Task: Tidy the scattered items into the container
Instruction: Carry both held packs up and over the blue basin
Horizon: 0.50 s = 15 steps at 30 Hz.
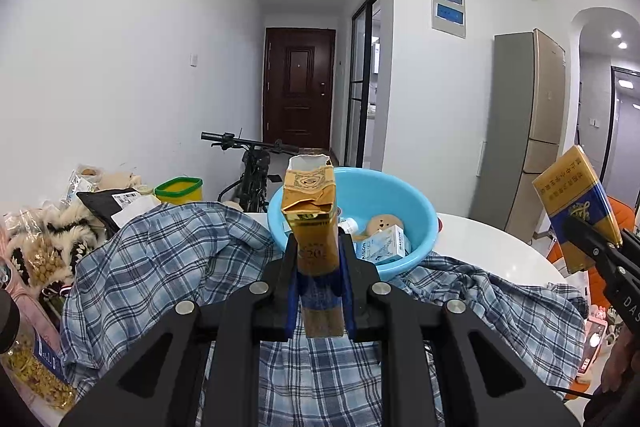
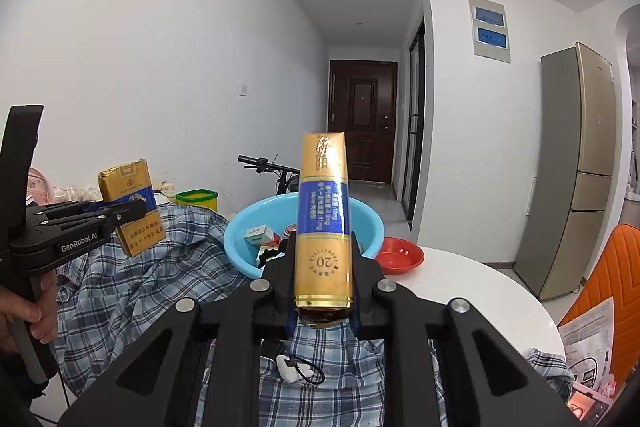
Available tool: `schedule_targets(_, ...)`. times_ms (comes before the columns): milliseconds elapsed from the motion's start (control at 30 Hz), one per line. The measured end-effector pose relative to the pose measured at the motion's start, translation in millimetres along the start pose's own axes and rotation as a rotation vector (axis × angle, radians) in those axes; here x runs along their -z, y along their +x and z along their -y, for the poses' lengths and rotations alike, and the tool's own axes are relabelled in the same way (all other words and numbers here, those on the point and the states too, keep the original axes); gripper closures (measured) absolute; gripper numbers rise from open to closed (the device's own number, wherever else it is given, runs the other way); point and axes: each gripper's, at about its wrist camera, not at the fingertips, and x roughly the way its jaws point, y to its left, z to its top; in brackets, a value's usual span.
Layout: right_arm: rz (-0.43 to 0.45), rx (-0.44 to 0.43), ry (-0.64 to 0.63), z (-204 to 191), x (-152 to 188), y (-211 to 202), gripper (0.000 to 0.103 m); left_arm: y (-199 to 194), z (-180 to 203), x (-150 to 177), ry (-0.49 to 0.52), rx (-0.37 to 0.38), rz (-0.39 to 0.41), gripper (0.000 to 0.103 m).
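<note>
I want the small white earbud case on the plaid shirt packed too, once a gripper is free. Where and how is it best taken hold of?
Grip the white earbud case across its rounded body, coming from above, fingers clear of the black cord loop at its right. It lies flat on the soft plaid shirt, so a side approach would probably snag cloth. Both grippers are full now.

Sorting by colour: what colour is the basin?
Light blue basin; right wrist view shows it best.
</note>
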Motion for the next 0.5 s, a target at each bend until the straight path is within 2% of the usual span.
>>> schedule_targets(367,-0.013,-0.031,-0.010,6.6,-14.8,33.1,0.086,39.0,-10.1,-12.9,-0.014,-0.003,-0.005,0.085)
schedule_targets(500,-0.008,-0.016,-0.037,9.1,-23.9,50.2,0.086,62.9,-13.9,-21.2,-0.017,0.040,-0.025,0.085)
